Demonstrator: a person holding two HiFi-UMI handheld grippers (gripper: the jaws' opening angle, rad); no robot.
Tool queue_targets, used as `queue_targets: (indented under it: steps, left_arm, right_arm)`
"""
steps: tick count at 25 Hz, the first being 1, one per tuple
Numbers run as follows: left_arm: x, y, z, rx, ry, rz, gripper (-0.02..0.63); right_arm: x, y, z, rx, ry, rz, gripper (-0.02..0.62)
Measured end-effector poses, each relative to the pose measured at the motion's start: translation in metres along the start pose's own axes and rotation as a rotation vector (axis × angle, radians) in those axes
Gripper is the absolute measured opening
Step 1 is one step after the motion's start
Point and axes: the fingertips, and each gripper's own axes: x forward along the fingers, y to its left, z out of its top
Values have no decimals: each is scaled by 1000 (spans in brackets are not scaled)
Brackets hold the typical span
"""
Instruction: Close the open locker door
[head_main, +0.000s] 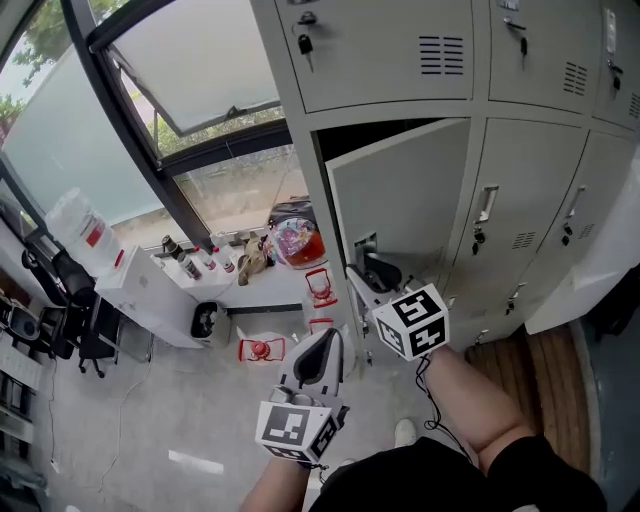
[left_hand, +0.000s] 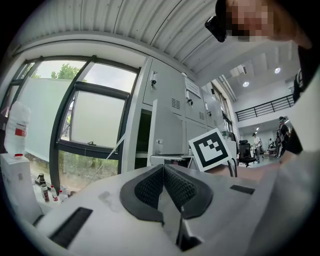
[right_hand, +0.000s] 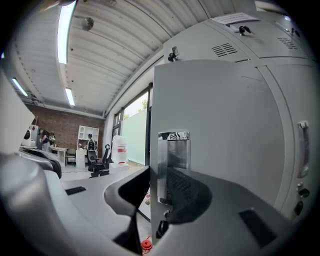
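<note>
The grey locker door (head_main: 410, 190) stands ajar from the bank of lockers, its free edge swung out toward the window. My right gripper (head_main: 372, 268) is at that edge, level with the metal handle plate (right_hand: 173, 160). In the right gripper view the door (right_hand: 220, 125) fills the right half and its edge runs between my jaws. One pad lies on the handle side and the other jaw is behind the edge, so my right gripper (right_hand: 157, 185) is shut on the door. My left gripper (head_main: 322, 345) hangs lower, away from the door. The left gripper (left_hand: 163, 169) is shut on nothing, its pads meeting at the tip.
Closed lockers (head_main: 520, 220) continue to the right. A big window (head_main: 190, 70) is on the left, with a white counter (head_main: 150, 280) of small bottles below it. A black bin (head_main: 205, 320) and red items (head_main: 258, 350) sit on the floor.
</note>
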Motion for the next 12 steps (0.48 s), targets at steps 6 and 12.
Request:
queue_targets:
  steps: [6, 12]
  left_arm:
    - [1, 11, 0, 3, 3, 30, 18]
    - [6, 24, -9, 5, 21, 48, 18]
  right_arm:
    - [25, -9, 2, 3, 10, 9, 152]
    - [49, -20, 3, 14, 15, 10, 132]
